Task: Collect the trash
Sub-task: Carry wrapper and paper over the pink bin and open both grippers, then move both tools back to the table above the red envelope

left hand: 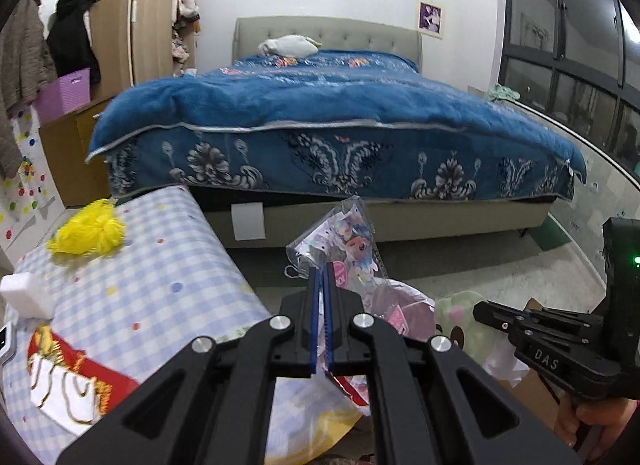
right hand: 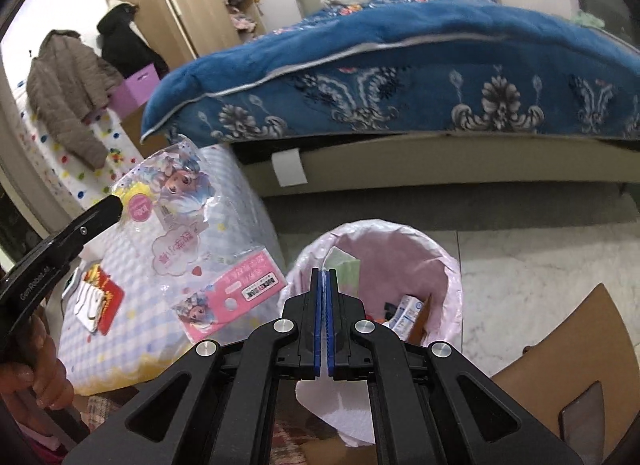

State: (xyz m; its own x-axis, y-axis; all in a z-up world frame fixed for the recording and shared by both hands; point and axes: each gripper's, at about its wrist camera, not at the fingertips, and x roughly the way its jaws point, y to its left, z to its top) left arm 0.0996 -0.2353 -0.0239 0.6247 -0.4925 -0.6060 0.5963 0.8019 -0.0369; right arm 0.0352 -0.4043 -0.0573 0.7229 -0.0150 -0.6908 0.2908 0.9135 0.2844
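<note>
My left gripper (left hand: 322, 269) is shut on a clear plastic toy package (left hand: 348, 249) with pink labels and holds it in the air beside the table. In the right wrist view the package (right hand: 180, 225) hangs from the left gripper (right hand: 116, 201), left of the trash bin (right hand: 444, 249), which has a pink liner and holds a small carton and paper. My right gripper (right hand: 325, 275) is shut and empty, hovering at the bin's near rim; a white tissue (right hand: 340, 409) lies under it. The right gripper also shows in the left wrist view (left hand: 480, 311).
A low table with a blue checked cloth (left hand: 160, 289) holds yellow yarn (left hand: 90, 231), a white block (left hand: 24, 293) and a red card (left hand: 68, 377). A bed with a blue blanket (left hand: 320, 121) stands behind. A brown chair (right hand: 576, 361) is at the right.
</note>
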